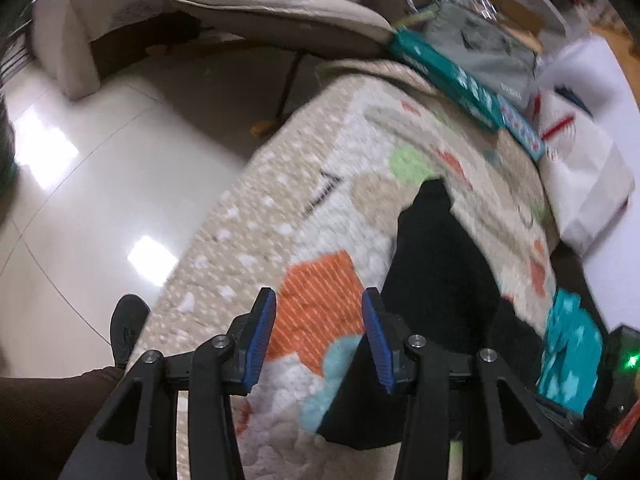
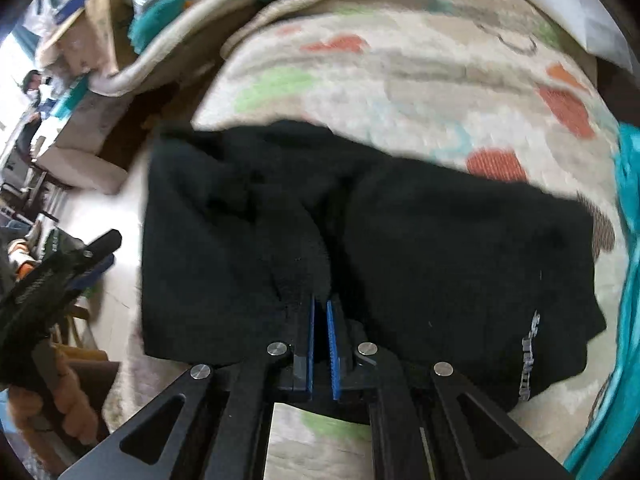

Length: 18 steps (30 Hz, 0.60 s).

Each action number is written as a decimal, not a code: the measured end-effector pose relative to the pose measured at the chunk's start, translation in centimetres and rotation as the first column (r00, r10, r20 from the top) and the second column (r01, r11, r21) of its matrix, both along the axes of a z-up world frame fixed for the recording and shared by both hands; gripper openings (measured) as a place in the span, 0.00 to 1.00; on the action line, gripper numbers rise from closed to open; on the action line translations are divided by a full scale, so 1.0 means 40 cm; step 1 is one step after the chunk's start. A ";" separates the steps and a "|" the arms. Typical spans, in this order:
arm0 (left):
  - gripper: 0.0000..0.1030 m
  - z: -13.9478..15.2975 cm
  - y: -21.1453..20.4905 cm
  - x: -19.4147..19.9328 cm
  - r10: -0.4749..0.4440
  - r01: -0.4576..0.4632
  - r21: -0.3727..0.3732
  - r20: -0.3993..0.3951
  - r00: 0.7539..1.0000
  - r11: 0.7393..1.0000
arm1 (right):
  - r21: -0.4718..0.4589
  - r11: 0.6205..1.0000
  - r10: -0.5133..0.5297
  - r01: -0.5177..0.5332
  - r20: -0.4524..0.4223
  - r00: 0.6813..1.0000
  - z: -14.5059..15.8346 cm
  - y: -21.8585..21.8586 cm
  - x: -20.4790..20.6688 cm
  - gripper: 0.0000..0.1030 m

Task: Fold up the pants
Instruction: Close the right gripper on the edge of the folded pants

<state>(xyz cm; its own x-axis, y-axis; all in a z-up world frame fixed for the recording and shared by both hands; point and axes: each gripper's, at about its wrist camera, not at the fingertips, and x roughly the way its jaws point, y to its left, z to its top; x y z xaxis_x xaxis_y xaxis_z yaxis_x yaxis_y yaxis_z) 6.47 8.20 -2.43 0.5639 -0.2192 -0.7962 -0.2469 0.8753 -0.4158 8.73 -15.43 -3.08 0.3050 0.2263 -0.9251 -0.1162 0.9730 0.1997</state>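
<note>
Black pants (image 2: 400, 240) lie spread and rumpled on a patterned quilt (image 2: 400, 80), with white lettering near one edge. My right gripper (image 2: 320, 308) points down at them, its blue pads nearly together and pinching a raised ridge of the black cloth. In the left wrist view the pants (image 1: 440, 272) lie just right of my left gripper (image 1: 320, 300). That gripper is open above an orange patch of the quilt (image 1: 280, 200), with nothing between its fingers. From the right wrist view, the left gripper (image 2: 100, 248) shows at the left edge, held by a hand (image 2: 64, 400).
Glossy tiled floor (image 1: 100, 200) lies left of the quilt's edge, with a dark shoe (image 1: 128, 328) on it. Teal boxes (image 1: 460, 84) and a white bag (image 1: 592, 176) line the far side. A teal cloth (image 1: 568, 352) lies at right. A padded seat (image 1: 260, 12) and cardboard boxes (image 2: 84, 24) stand beyond.
</note>
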 end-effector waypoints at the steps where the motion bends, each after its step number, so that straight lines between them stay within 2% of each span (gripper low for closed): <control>1: 0.44 -0.012 -0.023 0.004 -0.034 0.034 0.023 -0.017 0.999 0.999 | 0.003 1.000 0.008 -0.007 -0.009 1.000 -0.007 0.002 0.001 0.08; 4: 0.44 -0.050 -0.068 0.015 -0.076 0.084 0.095 -0.083 0.994 0.992 | 0.023 1.000 0.009 -0.009 0.004 1.000 0.009 0.009 0.012 0.11; 7: 0.44 -0.068 -0.073 0.021 -0.065 0.083 0.148 -0.121 0.990 0.985 | 0.076 0.997 -0.023 0.018 0.060 0.998 0.058 0.001 0.027 0.11; 12: 0.44 -0.079 -0.056 0.025 -0.036 0.059 0.154 -0.149 0.988 0.986 | 0.151 0.988 -0.038 0.020 0.116 0.993 0.091 0.040 0.077 0.11; 16: 0.45 -0.082 -0.061 0.022 -0.043 0.070 0.180 -0.152 0.988 0.981 | 0.086 0.994 -0.077 0.065 0.143 0.987 0.083 0.076 0.101 0.11; 18: 0.45 -0.083 -0.060 0.024 -0.042 0.071 0.184 -0.157 0.987 0.980 | 0.047 0.997 -0.059 0.054 0.107 0.993 0.057 0.080 0.106 0.11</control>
<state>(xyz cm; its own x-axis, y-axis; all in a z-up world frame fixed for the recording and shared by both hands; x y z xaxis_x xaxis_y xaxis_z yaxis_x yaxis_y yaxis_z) 7.44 5.81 -5.73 0.4242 -0.0848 -0.9016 -0.2419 0.9488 -0.2031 12.99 -12.22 -0.81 0.4163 0.2454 -0.8755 -0.0847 0.9692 0.2314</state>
